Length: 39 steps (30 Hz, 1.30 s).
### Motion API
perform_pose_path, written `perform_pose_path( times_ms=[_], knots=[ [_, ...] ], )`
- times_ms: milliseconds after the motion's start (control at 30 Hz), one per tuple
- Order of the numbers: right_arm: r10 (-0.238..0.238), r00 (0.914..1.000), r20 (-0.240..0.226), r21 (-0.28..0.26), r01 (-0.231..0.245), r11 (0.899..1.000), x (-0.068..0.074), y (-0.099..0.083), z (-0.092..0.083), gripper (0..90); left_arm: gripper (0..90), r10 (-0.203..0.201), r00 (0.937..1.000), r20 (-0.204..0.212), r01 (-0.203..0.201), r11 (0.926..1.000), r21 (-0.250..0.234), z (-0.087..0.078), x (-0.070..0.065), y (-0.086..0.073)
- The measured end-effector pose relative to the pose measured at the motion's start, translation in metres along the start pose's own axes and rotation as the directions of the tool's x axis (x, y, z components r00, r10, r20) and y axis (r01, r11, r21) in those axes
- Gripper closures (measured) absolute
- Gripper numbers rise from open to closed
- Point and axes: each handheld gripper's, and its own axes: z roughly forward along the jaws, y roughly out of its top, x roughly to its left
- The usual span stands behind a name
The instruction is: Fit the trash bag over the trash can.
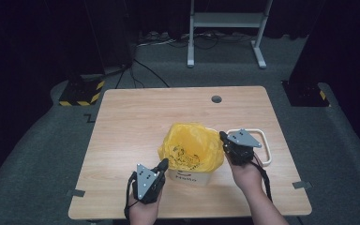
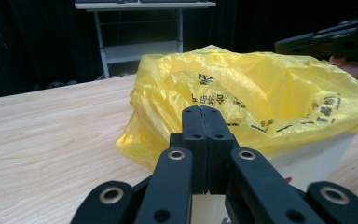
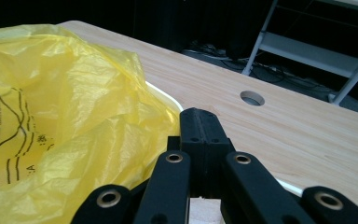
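I see the yellow bag (image 1: 191, 146) lining a white bin (image 1: 187, 177) near the middle of the wooden surface (image 1: 131, 122), toward the near edge. My left gripper (image 1: 163, 164) sits at the bag's near left edge, fingers (image 2: 193, 135) pressed fully together; whether they pinch plastic I cannot tell. My right gripper (image 1: 223, 137) sits at the bag's right edge, fingers (image 3: 214, 135) likewise closed tight (again, any hold on the film is hidden). A white frame (image 1: 265, 147) lies on the surface just right of the bin, under my right hand (image 1: 246, 171).
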Motion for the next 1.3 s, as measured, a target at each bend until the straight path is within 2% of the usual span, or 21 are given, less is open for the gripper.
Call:
perform_pose_path(
  times_ms=[233,400,467,533,567,633,733,900,1100,1300],
  knots=[
    [0.014,0.9999,-0.005,0.018,-0.014,1.0,0.0,-0.002,0.008,90.0,89.6,-0.001,1.0,0.0,0.001,0.9999,0.014,-0.004,0.0,-0.009],
    [0.014,0.9999,-0.005,0.02,-0.014,1.0,0.001,-0.003,0.008,90.0,88.4,0.0,1.0,-0.009,0.001,0.9993,0.038,-0.001,0.0,-0.018],
    [0.017,0.9999,0.0,0.023,-0.017,1.0,0.001,-0.003,0.008,90.0,81.9,-0.012,0.9998,-0.015,0.013,0.9991,0.041,0.0,0.002,-0.019],
    [0.02,0.9998,0.003,0.028,-0.021,0.999,-0.001,-0.004,0.009,90.0,68.2,-0.036,0.9993,0.0,0.036,0.9991,0.023,-0.002,0.003,-0.017],
    [0.029,0.9996,0.002,0.031,-0.029,0.999,-0.002,-0.005,0.01,90.0,62.7,-0.036,0.9993,0.002,0.036,0.9993,0.014,-0.003,0.004,-0.016],
    [0.037,0.9993,-0.002,0.036,-0.037,0.999,-0.003,-0.006,0.012,90.0,59.3,-0.039,0.9992,0.011,0.039,0.9992,-0.01,-0.006,0.003,-0.013],
    [0.035,0.9994,-0.006,0.037,-0.035,0.999,-0.003,-0.006,0.013,90.0,58.6,-0.05,0.9986,0.019,0.051,0.9983,-0.029,-0.005,0.004,-0.006],
    [0.053,0.9986,-0.01,0.053,-0.052,0.997,-0.006,-0.007,0.018,90.0,60.6,-0.062,0.9977,0.024,0.063,0.9976,-0.027,0.002,0.011,0.001],
    [0.09,0.9958,-0.016,0.112,-0.087,0.99,-0.013,-0.018,0.03,90.0,60.0,-0.069,0.997,0.035,0.07,0.9973,-0.023,0.008,0.015,0.006],
    [0.079,0.9967,-0.019,0.14,-0.076,0.987,-0.011,-0.029,0.034,90.0,59.1,-0.085,0.9959,0.031,0.086,0.9957,-0.034,0.005,0.024,0.005]
  ],
)
